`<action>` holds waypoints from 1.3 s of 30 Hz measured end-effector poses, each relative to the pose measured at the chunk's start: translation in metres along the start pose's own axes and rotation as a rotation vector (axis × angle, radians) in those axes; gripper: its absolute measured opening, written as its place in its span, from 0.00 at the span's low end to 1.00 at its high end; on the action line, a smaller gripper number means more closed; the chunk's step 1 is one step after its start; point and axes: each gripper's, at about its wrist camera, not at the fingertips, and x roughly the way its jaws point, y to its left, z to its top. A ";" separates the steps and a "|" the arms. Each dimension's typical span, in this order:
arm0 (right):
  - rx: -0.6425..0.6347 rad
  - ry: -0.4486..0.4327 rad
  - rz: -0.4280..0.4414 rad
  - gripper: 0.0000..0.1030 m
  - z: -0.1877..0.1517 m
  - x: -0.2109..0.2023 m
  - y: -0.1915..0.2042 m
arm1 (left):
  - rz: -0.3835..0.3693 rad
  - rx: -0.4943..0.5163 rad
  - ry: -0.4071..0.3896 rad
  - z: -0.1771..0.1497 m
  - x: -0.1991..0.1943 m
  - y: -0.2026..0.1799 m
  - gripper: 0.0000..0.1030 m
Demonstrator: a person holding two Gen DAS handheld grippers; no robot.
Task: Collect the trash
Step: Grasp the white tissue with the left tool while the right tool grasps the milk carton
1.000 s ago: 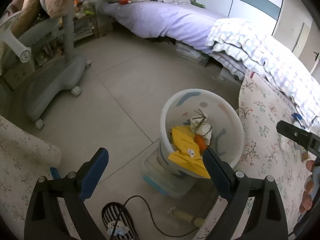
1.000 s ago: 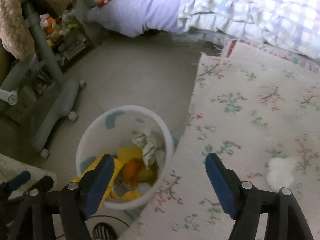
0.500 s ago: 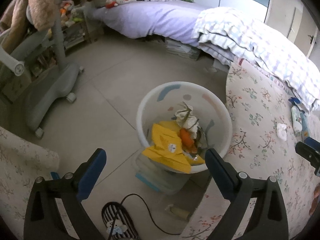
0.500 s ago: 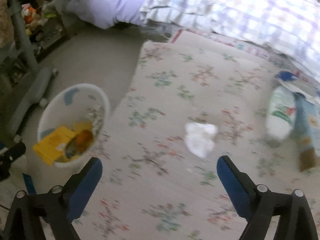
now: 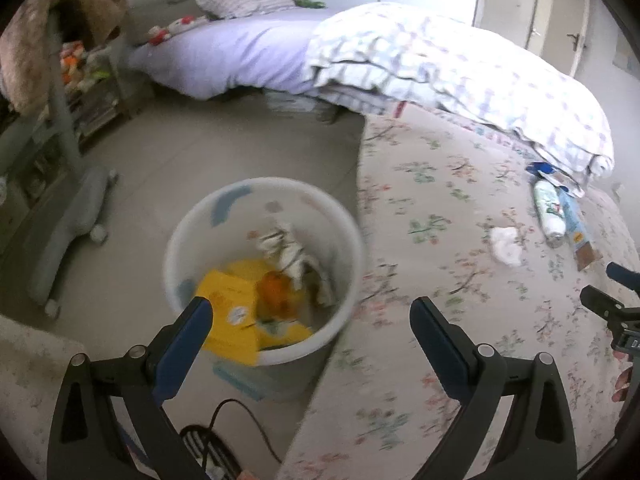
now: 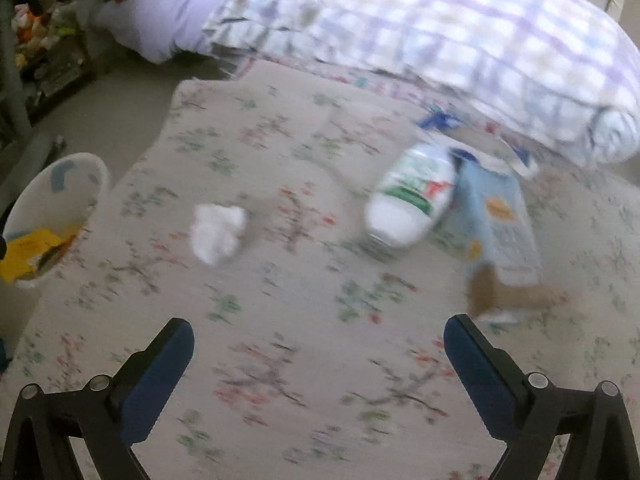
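Floral fabric is seen covering the mattress (image 6: 304, 280) that fills the ground under and ahead of the right gripper (image 6: 318, 354); the left gripper (image 5: 310, 332) is held over its near edge. A checked quilt (image 6: 420, 40) is heaped along the far side, well ahead of both grippers. A white bin (image 5: 264, 264) is seen on the floor just ahead of the left gripper, touching the mattress edge; from the right gripper it is placed far to the left (image 6: 56, 216). Yellow card (image 5: 236, 316), an orange item (image 5: 276, 292) and crumpled paper (image 5: 292, 252) are recorded inside it. A white bottle (image 6: 412, 204) is found lying on its side ahead and right of the right gripper, touching a pale blue carton (image 6: 496, 224) on its right. A crumpled white tissue (image 6: 218, 232) is noted on the mattress ahead and slightly left of the right gripper, apart from the bottle and well apart from the fingertips. Both grippers are seen with jaws spread wide and nothing held between them. The right-wrist view is blurred.
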 end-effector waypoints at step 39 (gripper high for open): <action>0.302 0.082 0.129 0.75 0.000 0.048 -0.144 | -0.276 0.095 0.109 0.026 0.077 -0.173 0.87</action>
